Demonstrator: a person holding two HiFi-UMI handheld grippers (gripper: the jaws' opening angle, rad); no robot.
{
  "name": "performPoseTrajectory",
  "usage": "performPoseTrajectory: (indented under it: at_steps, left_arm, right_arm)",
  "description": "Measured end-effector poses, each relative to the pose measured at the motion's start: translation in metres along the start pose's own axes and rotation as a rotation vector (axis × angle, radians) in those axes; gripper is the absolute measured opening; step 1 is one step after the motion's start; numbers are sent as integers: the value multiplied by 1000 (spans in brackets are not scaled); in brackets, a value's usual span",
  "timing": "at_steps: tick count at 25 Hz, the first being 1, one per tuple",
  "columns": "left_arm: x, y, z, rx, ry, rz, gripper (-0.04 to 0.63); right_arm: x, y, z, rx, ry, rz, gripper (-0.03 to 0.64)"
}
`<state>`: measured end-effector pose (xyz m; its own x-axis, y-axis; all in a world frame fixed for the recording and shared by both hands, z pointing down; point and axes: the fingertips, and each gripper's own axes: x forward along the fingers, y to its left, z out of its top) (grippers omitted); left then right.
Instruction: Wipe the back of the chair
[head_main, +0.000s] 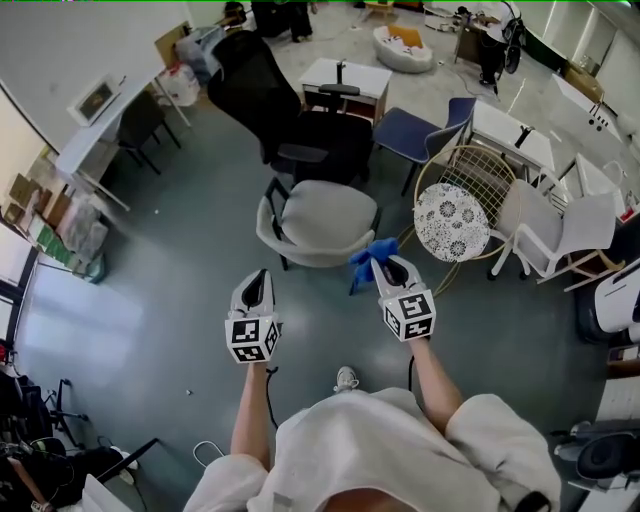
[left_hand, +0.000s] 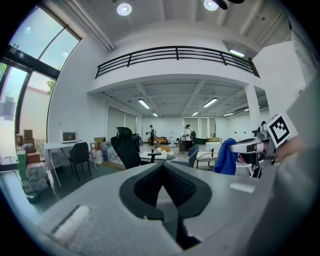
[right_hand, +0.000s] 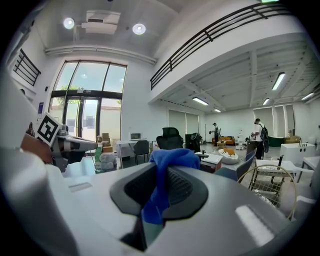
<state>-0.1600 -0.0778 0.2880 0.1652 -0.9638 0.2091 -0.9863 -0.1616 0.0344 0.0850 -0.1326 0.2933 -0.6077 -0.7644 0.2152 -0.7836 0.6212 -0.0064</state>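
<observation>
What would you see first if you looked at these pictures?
The bright blue cloth catches the eye first, pinched in the right gripper just in front of the person. Right past it stands a grey chair with a curved back, on the grey-green floor. The left gripper is beside the right one, shut with nothing in it.

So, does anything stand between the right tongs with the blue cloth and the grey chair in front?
Nothing visible does. The right tongs, shut on the blue cloth, hang close to the grey chair, at its near rim. Only floor shows beside them.
</observation>
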Motion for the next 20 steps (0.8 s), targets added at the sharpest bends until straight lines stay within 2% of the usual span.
performPoseTrajectory:
  at_steps: [4,8,20]
  left_arm:
    - [15,14,4,14,8,16,0]
    - [16,10,1,21,30,10,0]
    - [26,-7,-51,-1,105,-83,0]
  right_arm:
    - [18,-14,-1,2,3,-5,41]
    - [20,-18,-6,8,9,-9,41]
    - [30,1,-47,39,70,-15,41]
